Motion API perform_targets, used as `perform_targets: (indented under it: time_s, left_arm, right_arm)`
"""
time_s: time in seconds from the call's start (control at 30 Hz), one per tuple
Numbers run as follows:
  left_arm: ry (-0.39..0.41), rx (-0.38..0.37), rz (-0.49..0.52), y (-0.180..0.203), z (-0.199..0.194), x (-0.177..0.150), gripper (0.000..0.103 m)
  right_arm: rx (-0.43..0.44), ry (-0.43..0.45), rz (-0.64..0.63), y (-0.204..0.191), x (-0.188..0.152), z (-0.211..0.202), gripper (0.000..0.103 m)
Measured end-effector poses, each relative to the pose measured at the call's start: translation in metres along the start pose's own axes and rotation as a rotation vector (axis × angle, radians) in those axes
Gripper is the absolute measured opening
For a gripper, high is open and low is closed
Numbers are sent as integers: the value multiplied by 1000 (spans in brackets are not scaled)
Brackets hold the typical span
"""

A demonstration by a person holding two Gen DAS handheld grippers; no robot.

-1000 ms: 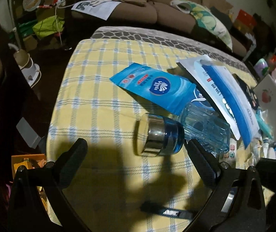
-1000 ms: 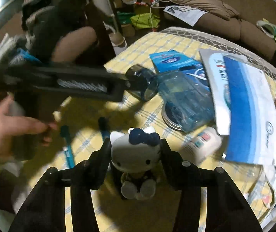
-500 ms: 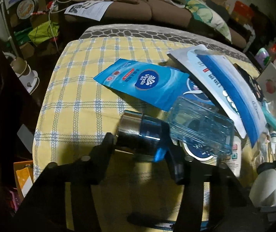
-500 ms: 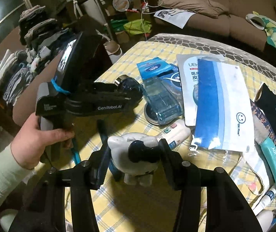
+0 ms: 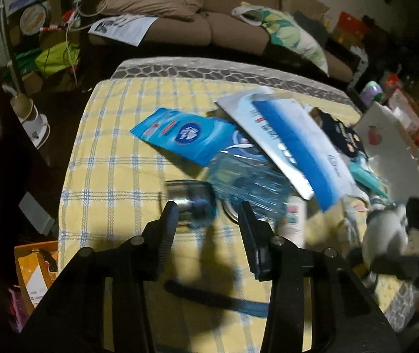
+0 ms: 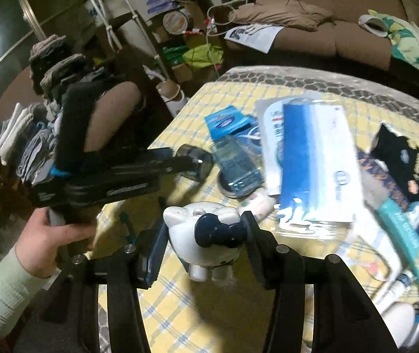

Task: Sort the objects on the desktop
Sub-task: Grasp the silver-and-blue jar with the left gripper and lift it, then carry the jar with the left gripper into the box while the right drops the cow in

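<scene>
Both grippers loaded over the yellow checked tablecloth (image 5: 112, 153)!
Right gripper (image 6: 206, 235) clamps a white ceramic cat figurine with a navy bow (image 6: 206, 235), tipped sideways; left gripper (image 5: 206, 214), jaws just narrowed, pinches a small blue glass jar with a silver lid (image 5: 192, 200) beside a clear blue plastic box (image 5: 247, 182).

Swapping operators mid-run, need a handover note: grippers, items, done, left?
Left gripper: jaws just been closing, blue jar at its fingertips; picture blurred, firm grip unclear.
Right gripper: shut on the white cat figurine, held above the yellow check cloth.
On the cloth: clear blue box, tissue pack, mask packs.
Done: nothing visibly sorted.
Left: place jar and figurine, then the rest.
</scene>
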State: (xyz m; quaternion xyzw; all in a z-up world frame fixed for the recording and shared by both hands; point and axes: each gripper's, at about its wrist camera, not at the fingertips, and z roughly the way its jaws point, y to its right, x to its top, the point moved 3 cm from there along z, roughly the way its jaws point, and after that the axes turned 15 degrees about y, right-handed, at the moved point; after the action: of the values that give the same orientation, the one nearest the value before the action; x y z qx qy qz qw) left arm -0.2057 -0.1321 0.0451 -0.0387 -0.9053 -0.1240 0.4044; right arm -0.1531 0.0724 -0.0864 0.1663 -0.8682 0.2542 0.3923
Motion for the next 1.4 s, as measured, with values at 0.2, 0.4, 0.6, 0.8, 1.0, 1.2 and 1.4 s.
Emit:
perform_targets:
  time_s: [0.2,0.4,0.6,0.8,1.0,1.2,1.4]
  left_arm:
    - [32,57,-58,-9,-10,8,88]
    - [-19,155,19,-6,37,-3,101]
    - [-29,121,18,-15,69,-12,45]
    - [18,66,-24,-21,46,-15,44]
    - [40,10,-52,-2,10,-13,44]
    - [53,-80,17,60,-24,3,44]
    - [44,-233,43,159,-29,28,44]
  right_arm:
    - [-34,16,15,14,4,-36,51]
    - [-62,23,43,36,-3,-56,51]
    - [-78,6,47,56,-12,-57,51]
    - [-72,-6,55,64,-19,-50,51]
    - [-59,10,71,63,-16,-65,51]
    - [-83,44,81,75,-1,-105,51]
    - [-163,69,123,122,15,-161,51]
